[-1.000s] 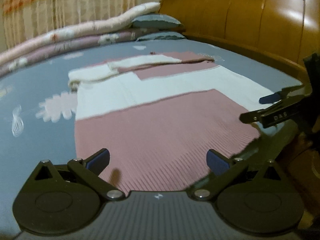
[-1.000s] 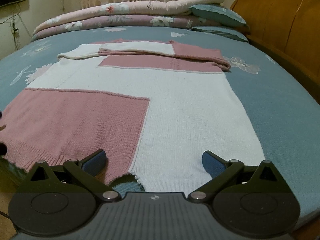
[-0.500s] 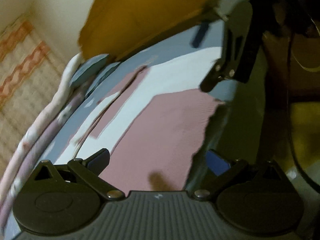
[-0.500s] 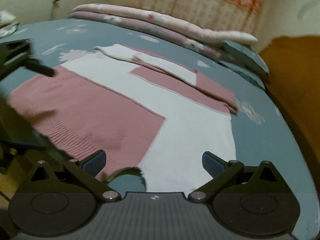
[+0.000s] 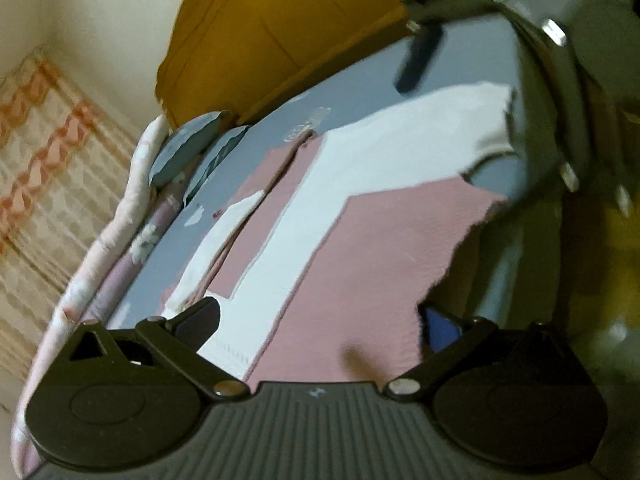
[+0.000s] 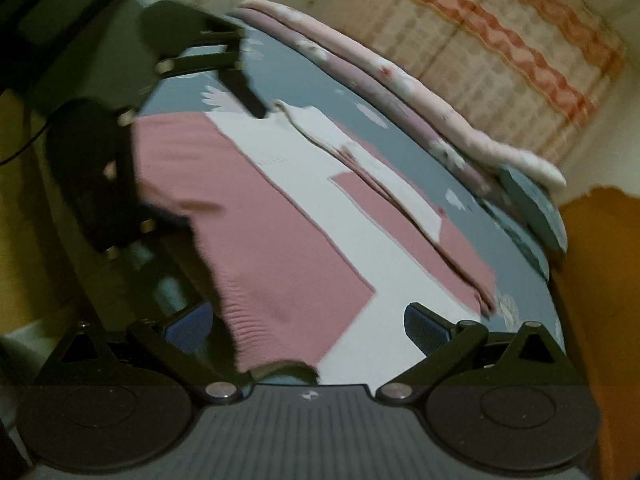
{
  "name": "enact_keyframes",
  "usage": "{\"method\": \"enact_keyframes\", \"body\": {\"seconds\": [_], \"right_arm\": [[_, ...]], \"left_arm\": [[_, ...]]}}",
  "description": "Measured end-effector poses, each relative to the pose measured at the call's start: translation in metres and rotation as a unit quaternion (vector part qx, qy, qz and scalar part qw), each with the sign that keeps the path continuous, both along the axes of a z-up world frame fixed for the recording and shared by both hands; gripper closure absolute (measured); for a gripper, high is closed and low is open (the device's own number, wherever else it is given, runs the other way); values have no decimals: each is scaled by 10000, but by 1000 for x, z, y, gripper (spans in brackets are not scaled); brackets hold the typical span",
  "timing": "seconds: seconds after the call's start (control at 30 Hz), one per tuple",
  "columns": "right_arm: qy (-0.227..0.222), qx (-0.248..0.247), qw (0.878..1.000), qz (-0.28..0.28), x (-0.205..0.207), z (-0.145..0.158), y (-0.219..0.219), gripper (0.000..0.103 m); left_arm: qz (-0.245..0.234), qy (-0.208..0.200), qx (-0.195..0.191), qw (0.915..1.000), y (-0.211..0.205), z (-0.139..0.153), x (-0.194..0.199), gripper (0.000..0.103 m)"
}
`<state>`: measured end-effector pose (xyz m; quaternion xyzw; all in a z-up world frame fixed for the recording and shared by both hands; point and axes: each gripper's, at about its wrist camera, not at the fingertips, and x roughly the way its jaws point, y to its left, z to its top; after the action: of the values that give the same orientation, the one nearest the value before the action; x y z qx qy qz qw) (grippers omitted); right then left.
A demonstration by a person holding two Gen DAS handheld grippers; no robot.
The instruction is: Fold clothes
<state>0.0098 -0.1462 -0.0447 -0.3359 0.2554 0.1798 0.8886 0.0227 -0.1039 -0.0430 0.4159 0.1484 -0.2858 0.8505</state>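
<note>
A knitted sweater in pink [image 5: 380, 260] and white [image 5: 380, 148] blocks lies flat on the blue-grey bed, its sleeves folded in across the far end. My left gripper [image 5: 320, 324] is open at the hem's pink corner, and the cloth runs between its fingers. At the hem's middle my right gripper [image 6: 308, 326] is also open, astride the pink [image 6: 260, 220] and white [image 6: 400, 264] panels. Each view shows the other gripper's dark finger over the sweater's edge: the right one's finger [image 5: 416, 64] and the left one's finger [image 6: 244, 92]. Both views are tilted and blurred.
A wooden headboard [image 5: 280, 40] stands along the bed's right side. Rolled floral quilts [image 6: 400, 80] and grey-blue pillows [image 6: 536, 208] lie at the far end, before a striped curtain [image 6: 500, 40]. Bare sheet [image 5: 352, 92] surrounds the sweater. The bed edge drops away near the hem.
Both grippers have rolled sideways, so the bed now looks steeply tilted. They have come nearer each other at the hem. Both stay open and the sweater has not moved.
</note>
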Motion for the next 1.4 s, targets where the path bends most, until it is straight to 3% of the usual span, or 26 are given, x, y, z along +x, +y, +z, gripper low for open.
{"method": "enact_keyframes", "body": {"seconds": [0.1,0.23,0.4,0.5,0.73,0.93,1.2,1.4], "right_arm": [[-75,-276,9995,153,2,-10,13,0],[-329,-1050,9936,237,7,-30,28,0],[-280,-1245,9910,395,12,-28,31,0],[-540,-1920,9789,445,10,-36,29,0],[-884,-2337,9678,290,10,-41,19,0],[-981,-2115,9724,125,18,-34,15,0],[-948,-1962,9759,99,22,-32,8,0],[-752,-1578,9833,509,12,-32,19,0]], "left_arm": [[67,1,-32,10000,0,4,4,0],[18,65,-40,10000,1,3,4,0],[3,110,-50,9999,2,3,-1,0],[-67,164,-180,9997,3,6,-5,1],[-318,395,-287,9983,-10,-2,-7,1],[-340,381,-93,9987,-26,-16,-8,1],[-76,-332,458,9984,-25,-20,-9,0],[-38,-445,405,9982,-23,-14,-8,1]]}}
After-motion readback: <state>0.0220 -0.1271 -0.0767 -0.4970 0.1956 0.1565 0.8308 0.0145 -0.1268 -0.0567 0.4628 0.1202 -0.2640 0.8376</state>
